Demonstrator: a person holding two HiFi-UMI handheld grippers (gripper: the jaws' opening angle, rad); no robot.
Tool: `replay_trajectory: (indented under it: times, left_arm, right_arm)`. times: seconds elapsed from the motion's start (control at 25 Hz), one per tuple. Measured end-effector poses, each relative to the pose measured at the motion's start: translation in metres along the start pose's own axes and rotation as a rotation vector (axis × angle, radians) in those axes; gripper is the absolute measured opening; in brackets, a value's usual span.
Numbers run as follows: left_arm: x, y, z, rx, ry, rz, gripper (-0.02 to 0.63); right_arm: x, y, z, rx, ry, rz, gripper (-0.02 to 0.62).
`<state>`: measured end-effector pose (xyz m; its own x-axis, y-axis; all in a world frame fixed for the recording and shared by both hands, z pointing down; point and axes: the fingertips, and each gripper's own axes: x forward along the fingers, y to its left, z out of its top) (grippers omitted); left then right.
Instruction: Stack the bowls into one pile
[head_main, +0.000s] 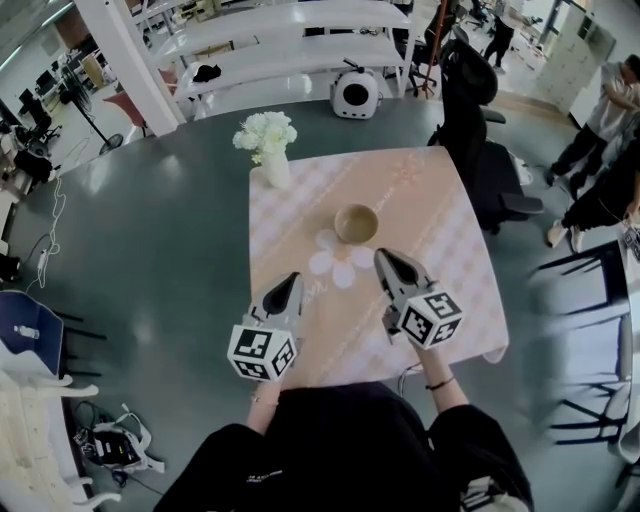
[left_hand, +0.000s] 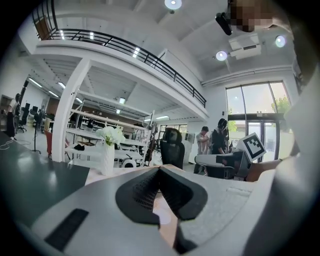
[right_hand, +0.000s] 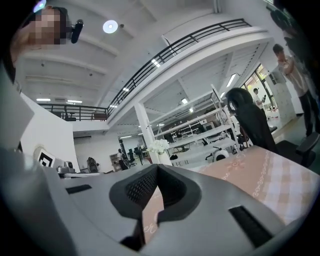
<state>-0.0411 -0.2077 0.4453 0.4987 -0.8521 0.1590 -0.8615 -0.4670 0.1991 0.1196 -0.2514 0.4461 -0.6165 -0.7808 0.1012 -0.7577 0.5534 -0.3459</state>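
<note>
A tan bowl (head_main: 356, 223), which may be several nested together, sits near the middle of the checked pink tablecloth (head_main: 450, 240). Both grippers hover over the near half of the cloth, on my side of the bowl and apart from it. My left gripper (head_main: 293, 278) is shut with nothing in it, its pads meeting at the tip (left_hand: 160, 170). My right gripper (head_main: 383, 255) is likewise shut and empty (right_hand: 156, 167), pointing towards the bowl from the right. The bowl is hidden in both gripper views, which look out level across the room.
A white vase of white flowers (head_main: 268, 150) stands at the cloth's far left corner. A white flower shape (head_main: 340, 262) lies on the cloth between the grippers. A black office chair (head_main: 480, 130) stands off the table's right side, people (head_main: 600, 150) beyond it. White benches (head_main: 290, 50) run along the back.
</note>
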Motion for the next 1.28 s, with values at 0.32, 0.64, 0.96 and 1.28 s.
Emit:
replay_trajectory:
  times: [0.32,0.64,0.96,1.28]
  left_arm:
    - [-0.017,0.004,0.024,0.01,-0.075,0.042,-0.003]
    - [-0.03,0.009,0.033,0.018,-0.11,0.072,-0.003]
    - [-0.038,0.016,0.035,0.014,-0.109,0.101,-0.003]
    - [-0.036,0.017,0.034,0.016,-0.108,0.105,-0.003]
  right_arm:
    - [-0.019,0.005,0.031,-0.036,-0.099,-0.02,-0.006]
    - [-0.035,0.007,0.041,-0.042,-0.144,-0.046,-0.008]
    - [-0.043,0.004,0.044,-0.083,-0.148,-0.083,-0.008]
    - [-0.045,-0.002,0.043,-0.137,-0.137,-0.109,-0.008]
